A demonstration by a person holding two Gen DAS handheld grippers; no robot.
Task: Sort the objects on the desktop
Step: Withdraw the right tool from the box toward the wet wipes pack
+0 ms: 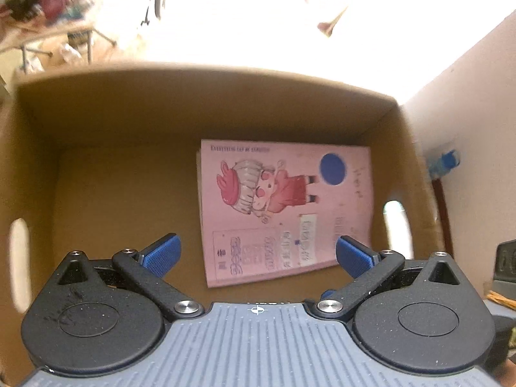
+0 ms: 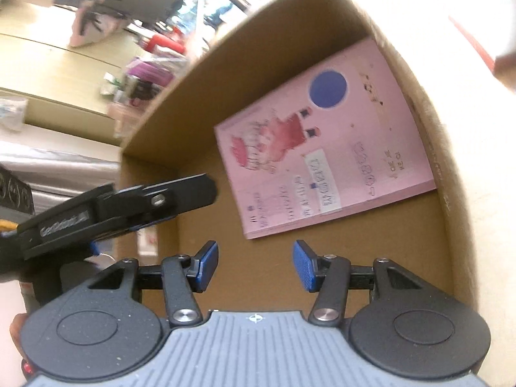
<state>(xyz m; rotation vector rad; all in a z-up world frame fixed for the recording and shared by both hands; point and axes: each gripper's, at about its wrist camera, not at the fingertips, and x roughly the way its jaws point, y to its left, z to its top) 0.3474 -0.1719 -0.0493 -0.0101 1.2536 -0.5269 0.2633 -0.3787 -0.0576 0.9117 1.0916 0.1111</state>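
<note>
A pink notebook with a cartoon figure and a blue dot on its cover lies flat on the floor of a brown cardboard box, against the box's right wall. My left gripper hangs above the box floor, open wide, with nothing between its blue pads. From the right wrist view the same notebook lies ahead in the box. My right gripper is open and holds nothing. The other gripper's black body reaches in from the left.
The box has oval handle cutouts in its side walls. A blue and clear object lies on the white surface right of the box. Blurred clutter and furniture stand beyond the box.
</note>
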